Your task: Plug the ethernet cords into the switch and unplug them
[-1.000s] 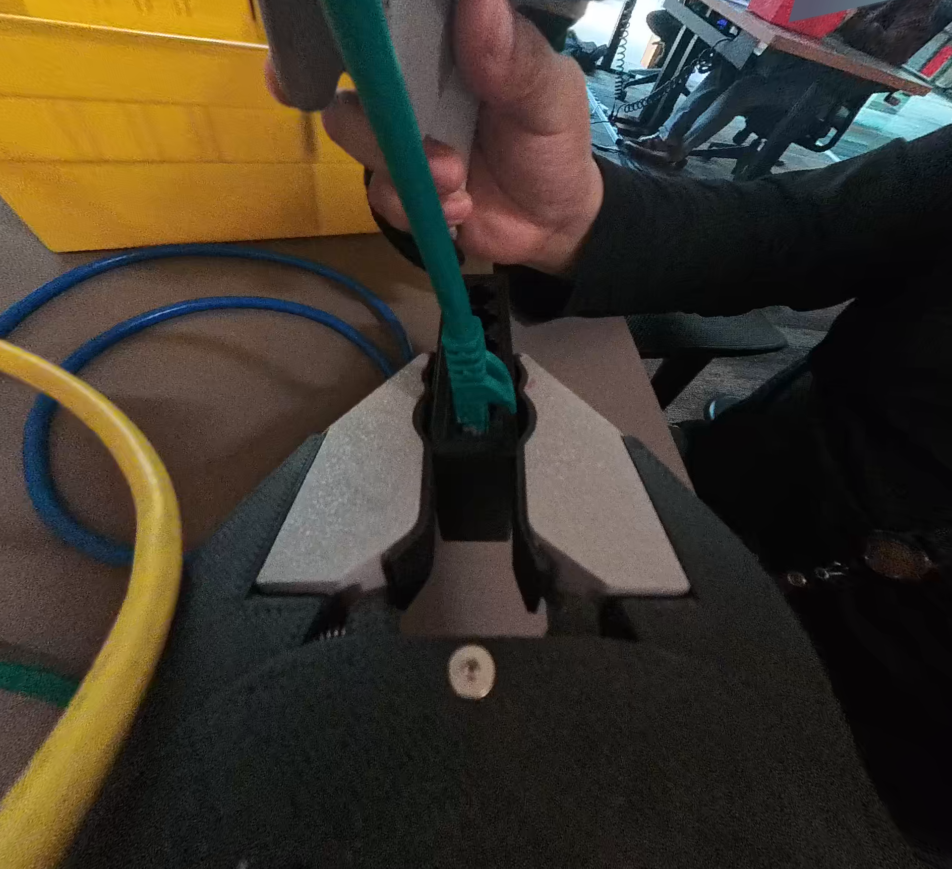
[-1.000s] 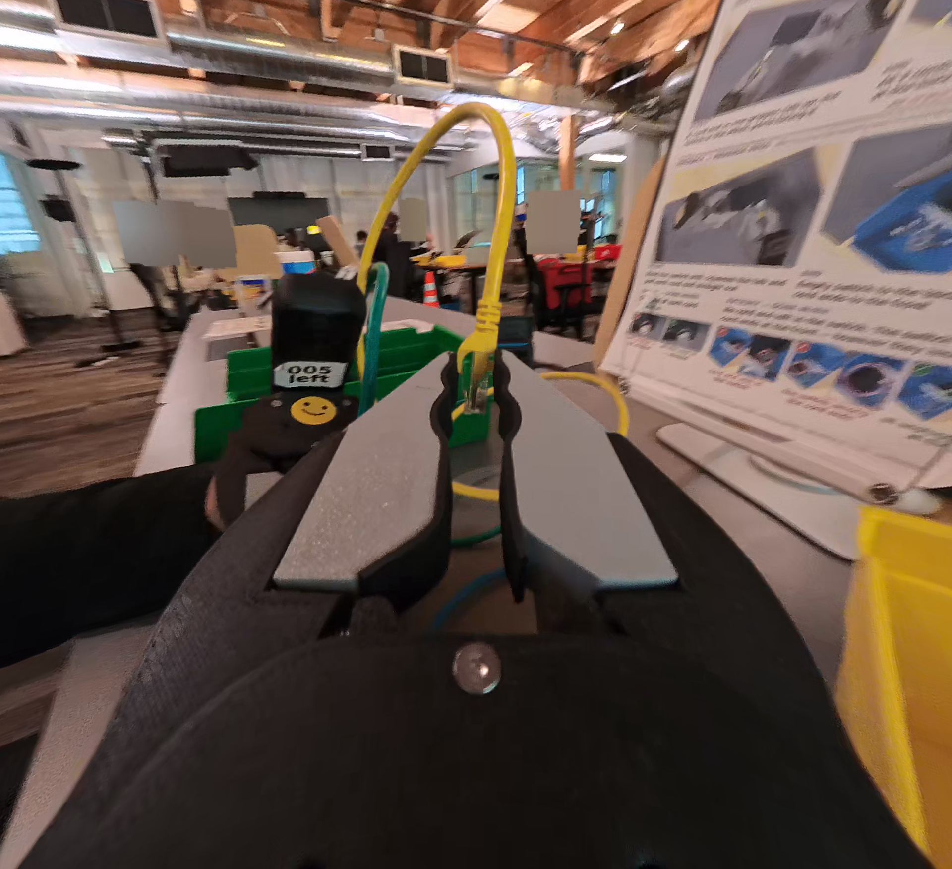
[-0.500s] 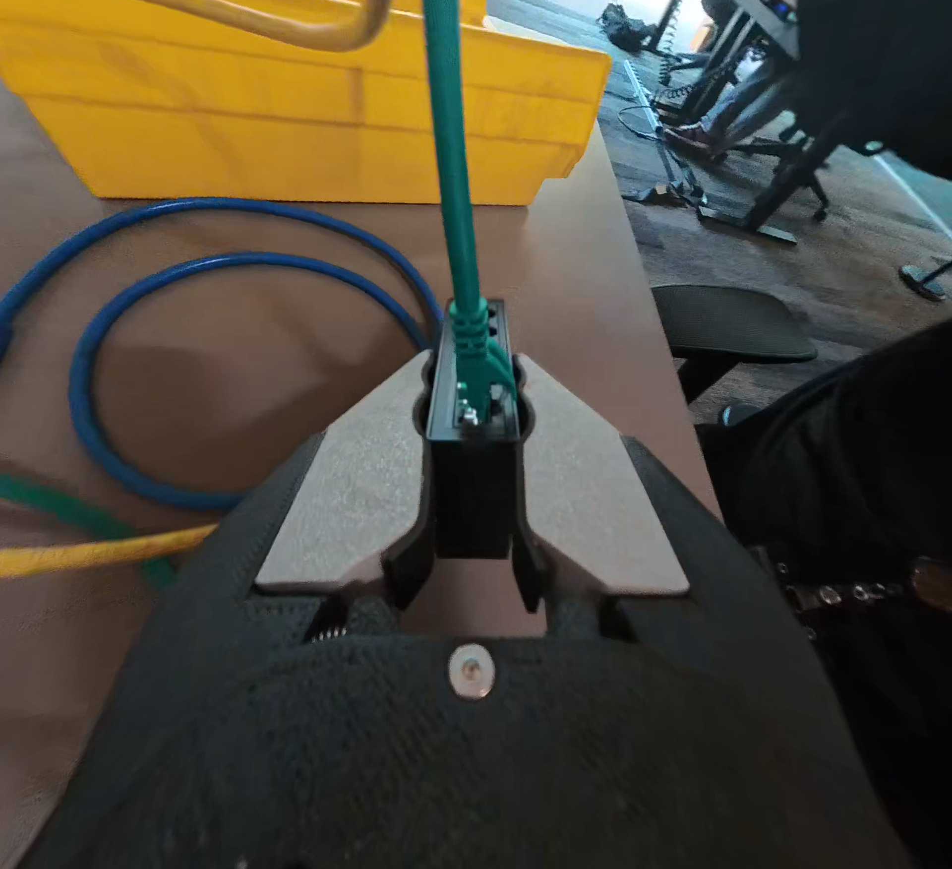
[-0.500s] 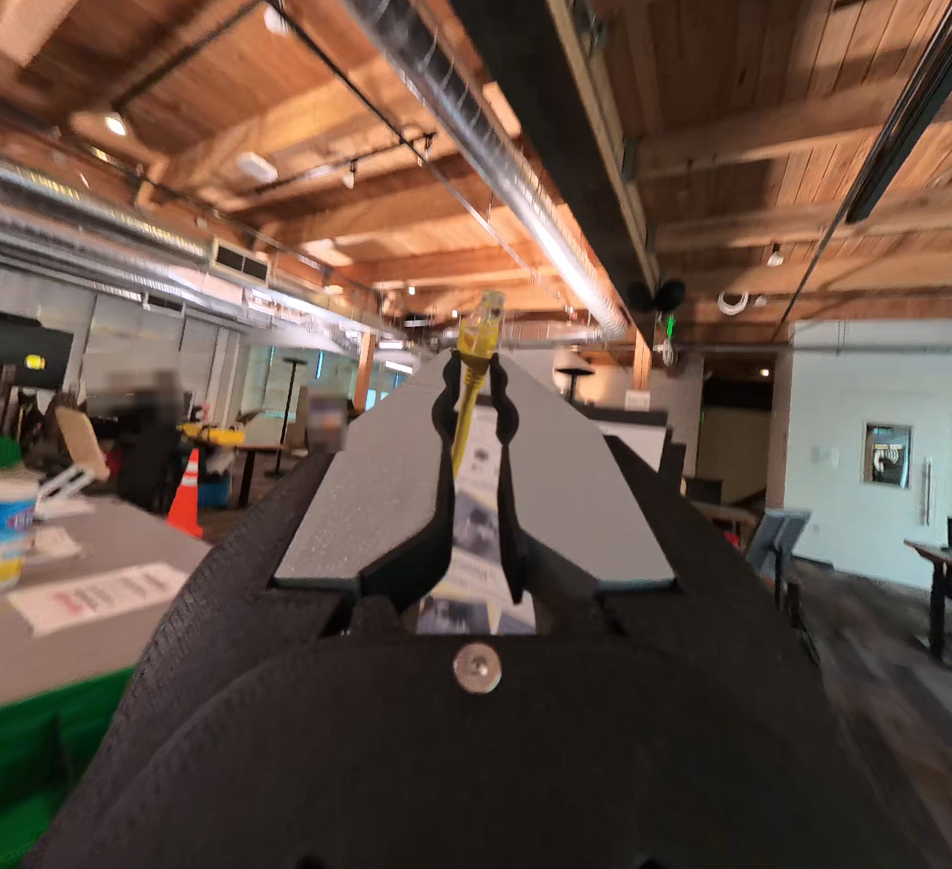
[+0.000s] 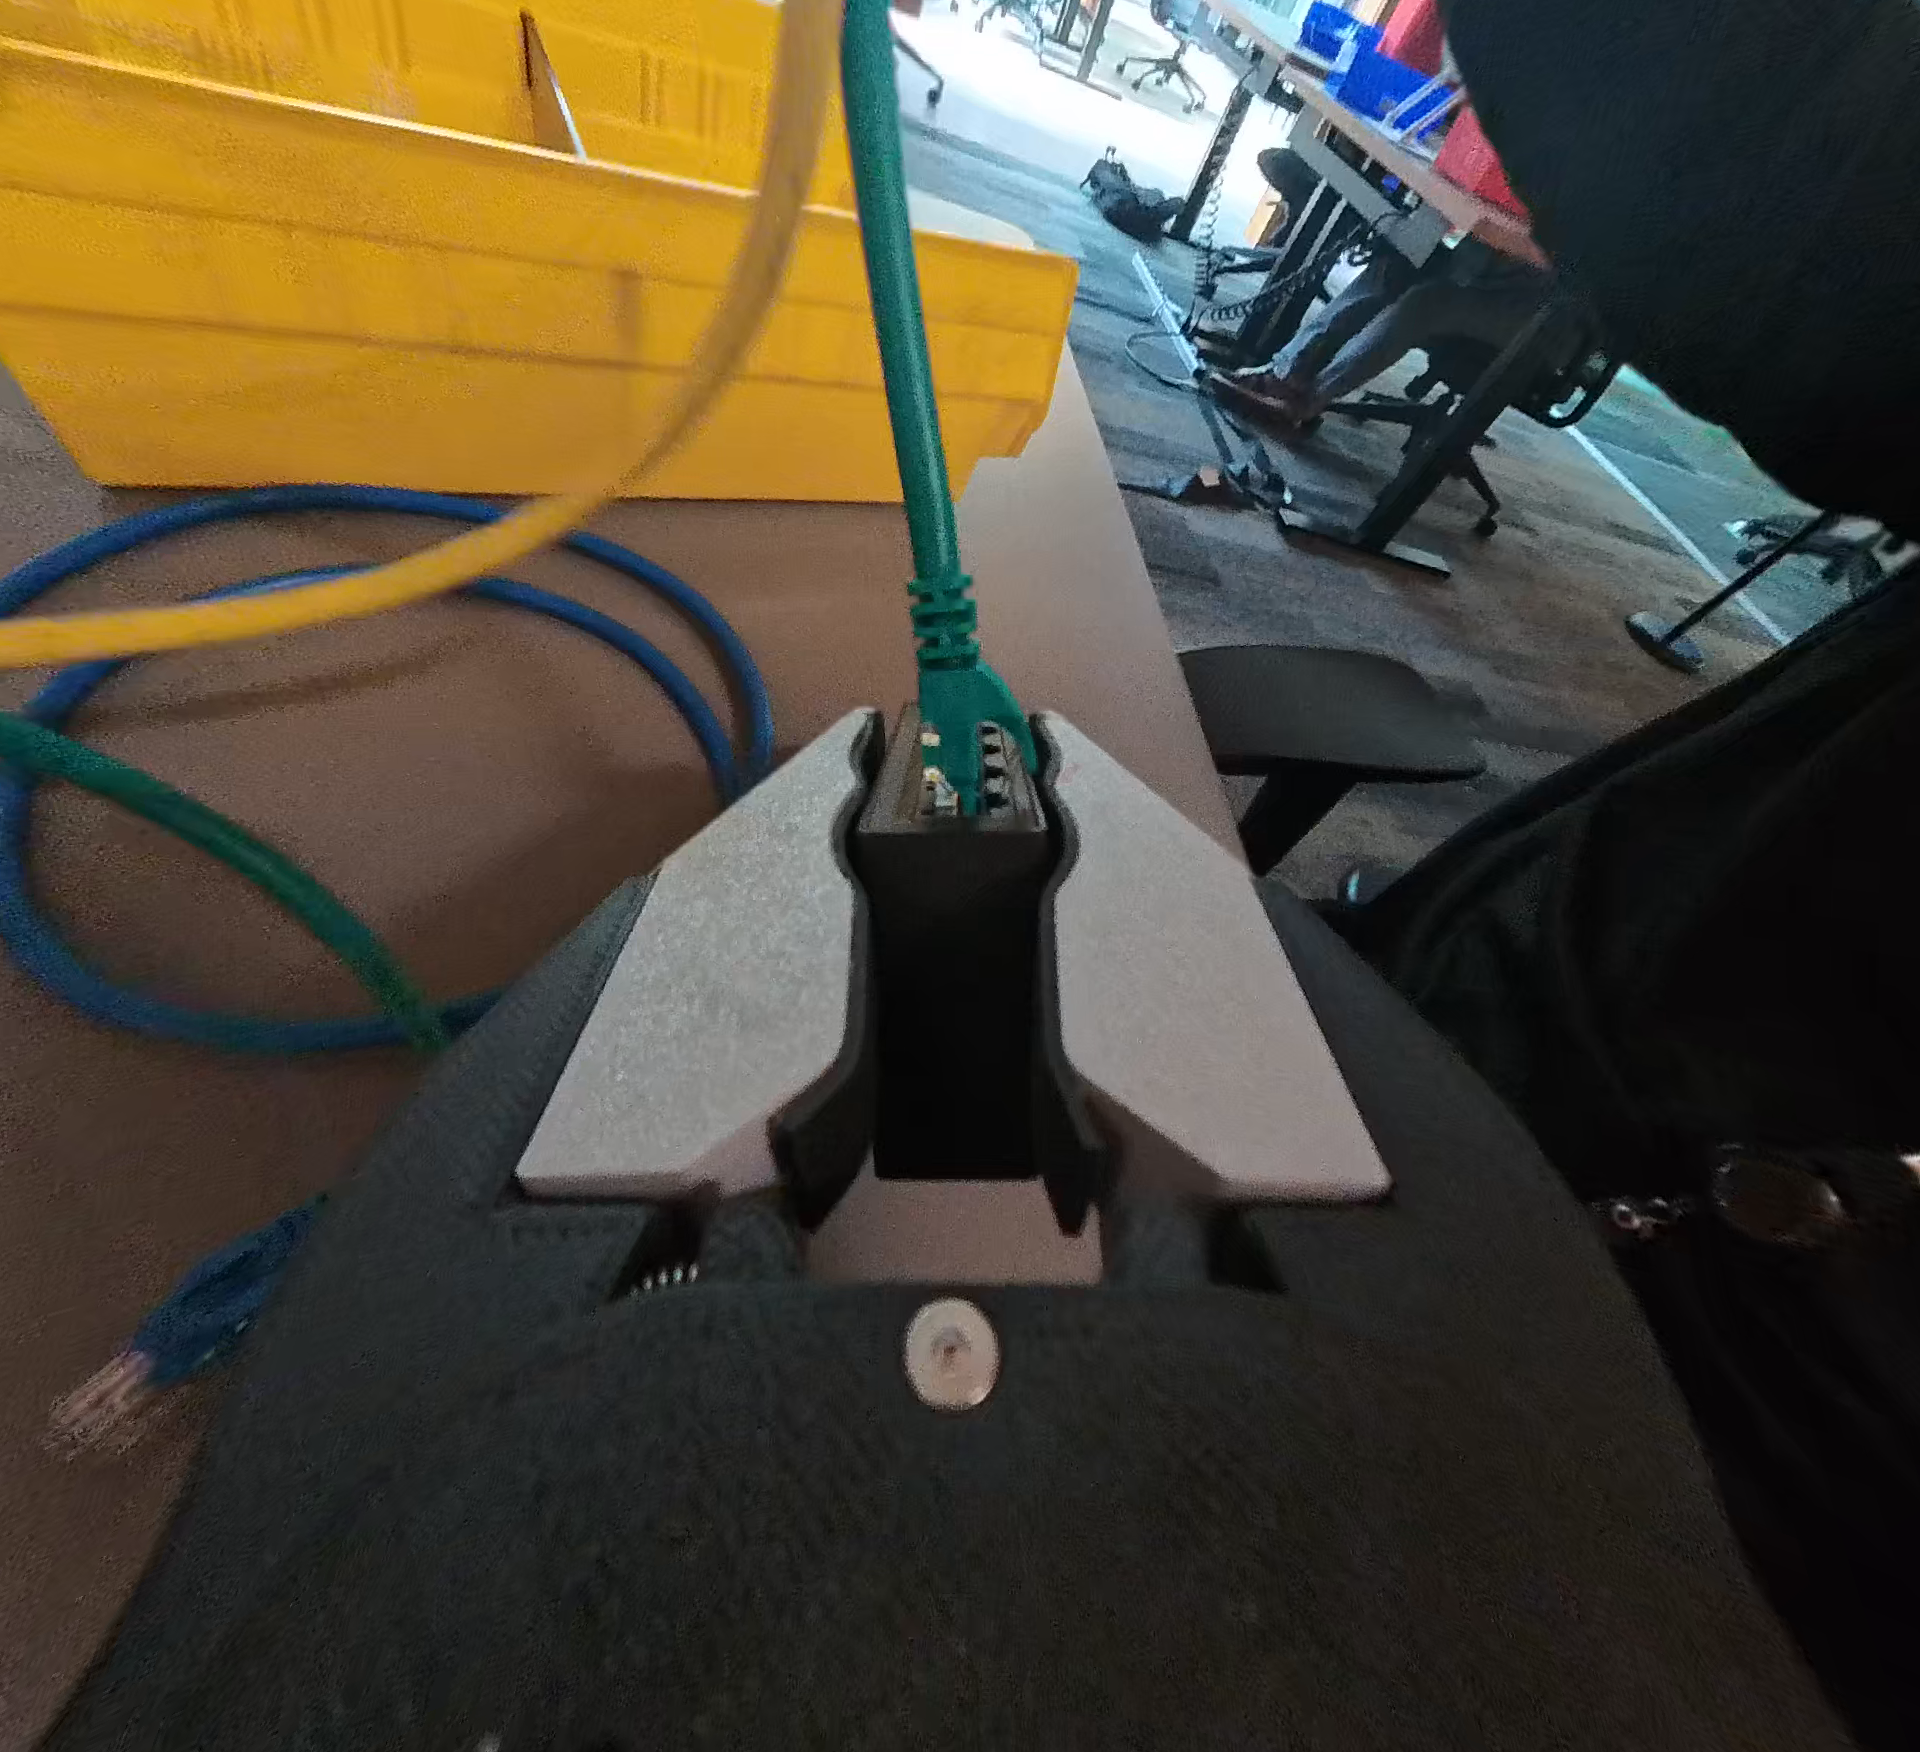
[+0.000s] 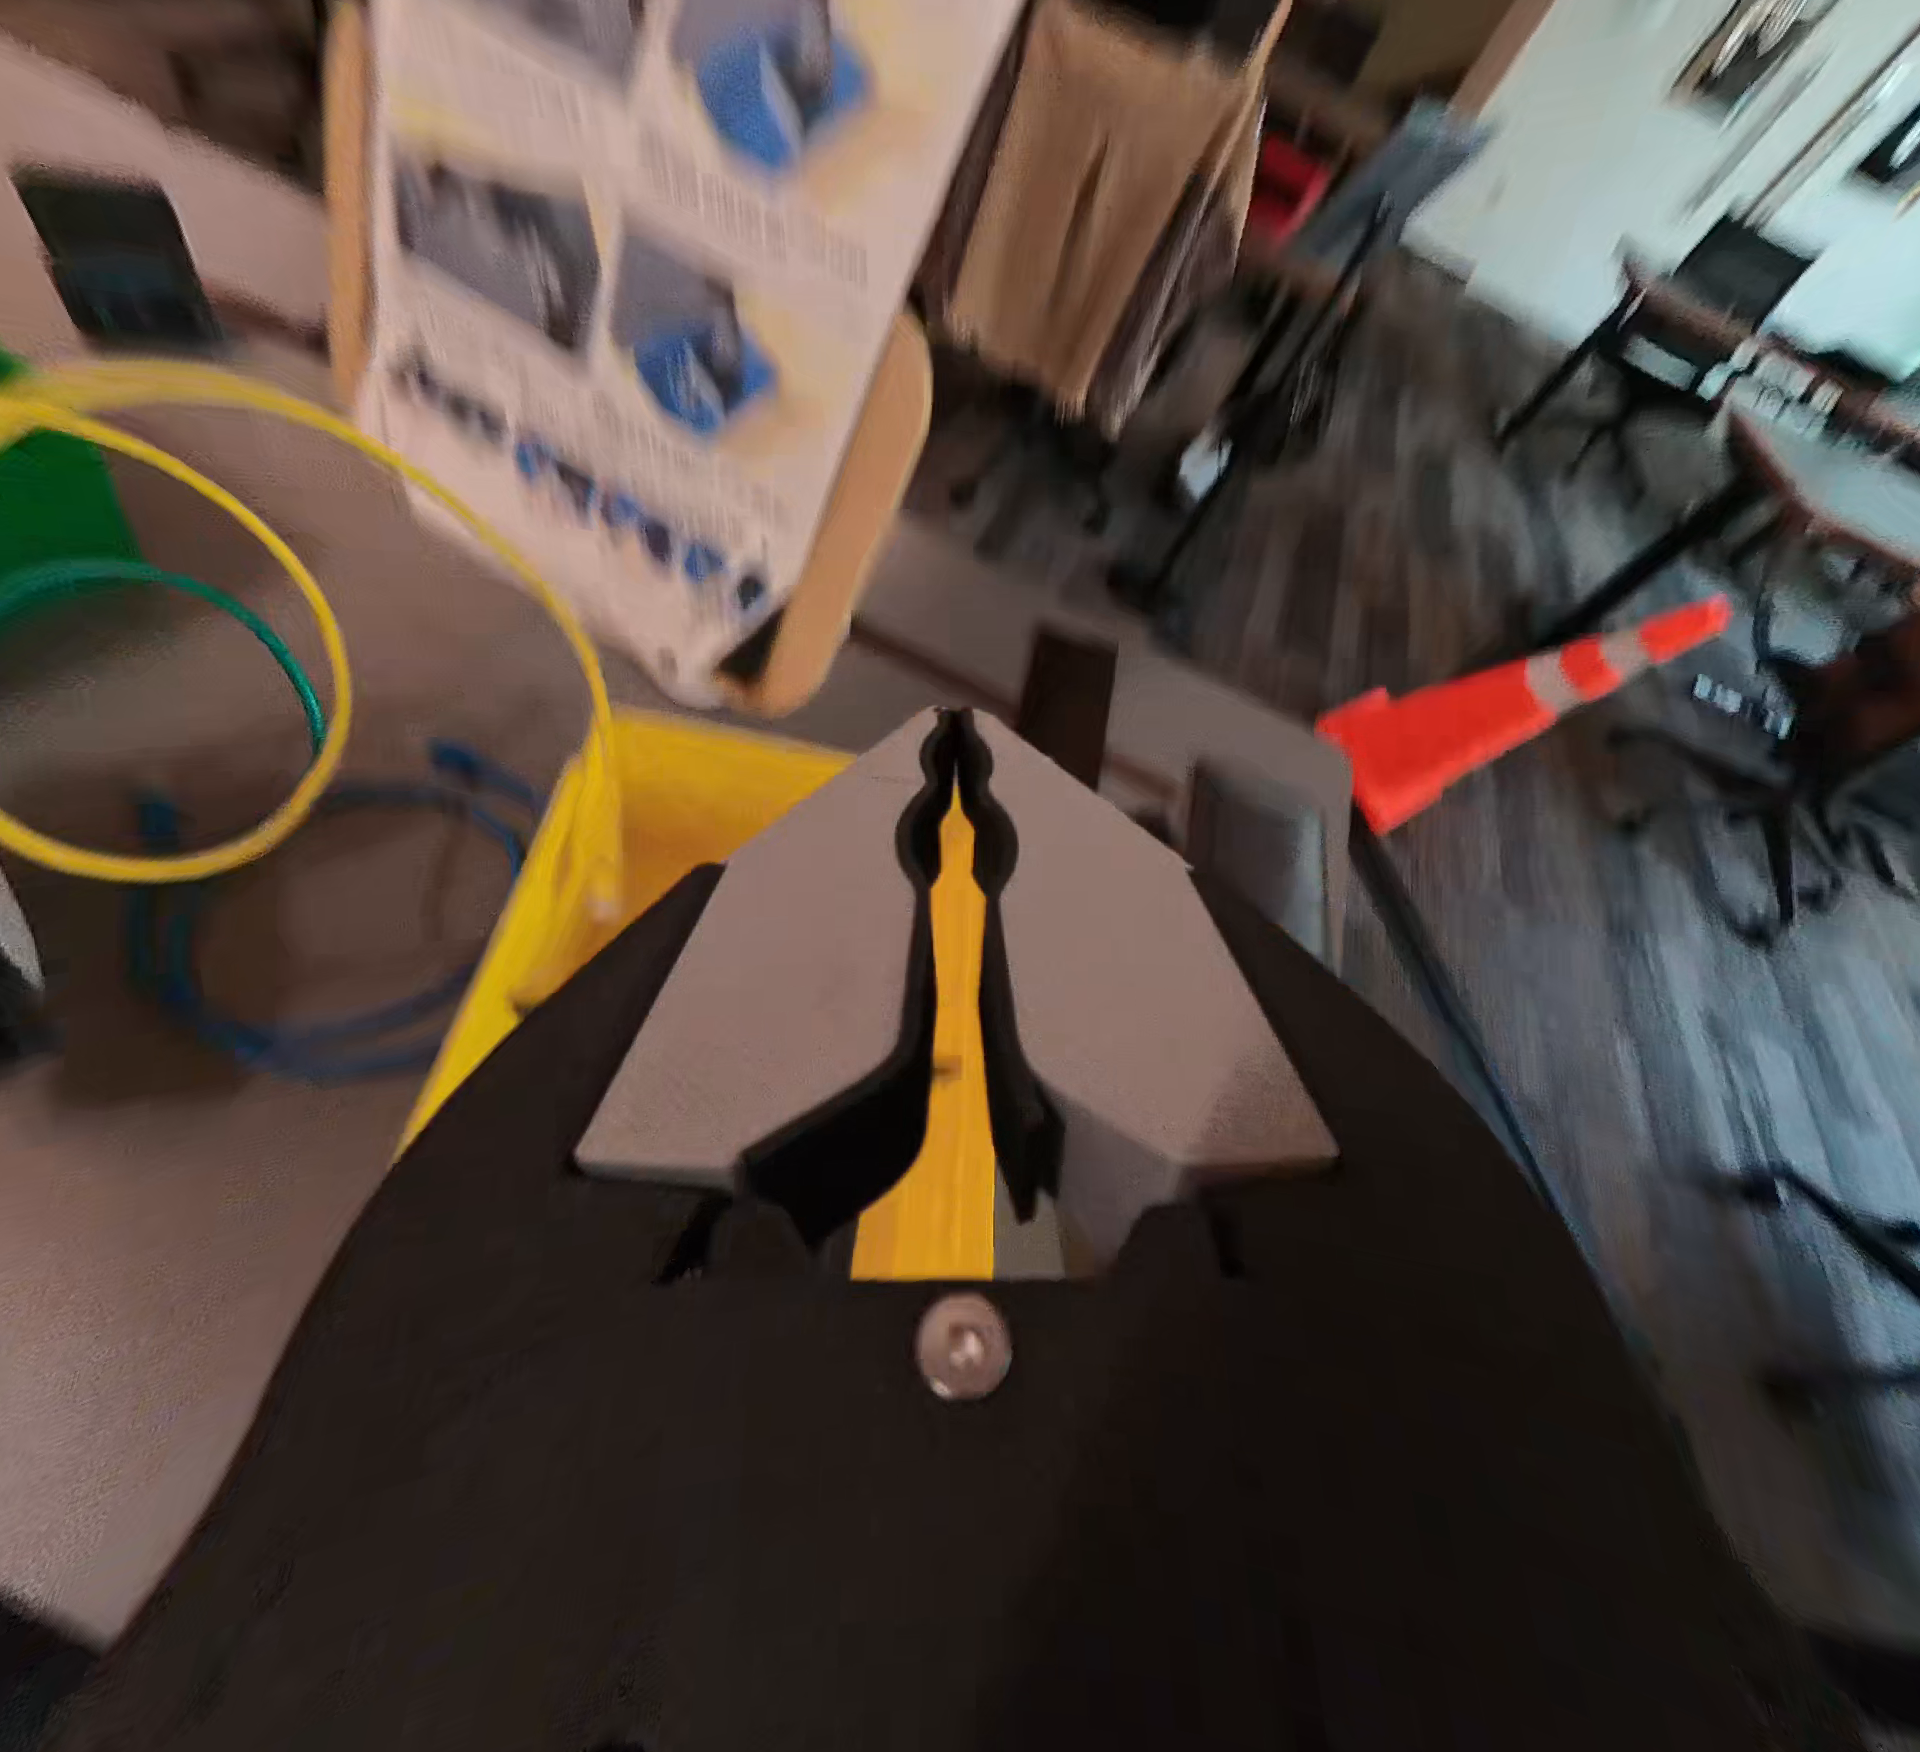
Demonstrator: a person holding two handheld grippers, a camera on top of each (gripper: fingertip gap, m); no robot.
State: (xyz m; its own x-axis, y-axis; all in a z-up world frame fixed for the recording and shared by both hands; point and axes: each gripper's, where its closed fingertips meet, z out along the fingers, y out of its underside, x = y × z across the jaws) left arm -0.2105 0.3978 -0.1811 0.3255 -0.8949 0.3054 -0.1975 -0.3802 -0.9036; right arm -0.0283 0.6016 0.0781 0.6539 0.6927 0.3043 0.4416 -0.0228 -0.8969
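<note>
In the left wrist view my left gripper (image 5: 956, 736) is shut on the black switch (image 5: 956, 975), held upright above the brown table (image 5: 520, 819). The green cord (image 5: 904, 352) is plugged into a port on the switch's top face. The yellow cord (image 5: 727, 352) hangs from above and sweeps off left, clear of the switch. The blue cord (image 5: 623, 559) lies coiled on the table with a loose plug. In the blurred right wrist view my right gripper (image 6: 954, 726) is shut, fingertips touching, with nothing between them. The yellow cord (image 6: 338, 663) loops to its left.
A yellow bin (image 5: 416, 300) stands behind the cords and also shows under the right gripper (image 6: 707, 767). A poster board (image 6: 623, 248) stands at the table's back. An orange cone (image 6: 1507, 694) lies on the floor to the right. A dark sleeve (image 5: 1714, 144) is at upper right. About 40 cm separates my left fingertips from my right.
The right gripper held the yellow plug, swung up toward the ceiling, then down over the bin; the plug is no longer in its fingers. The left gripper kept the switch, green cord still plugged.
</note>
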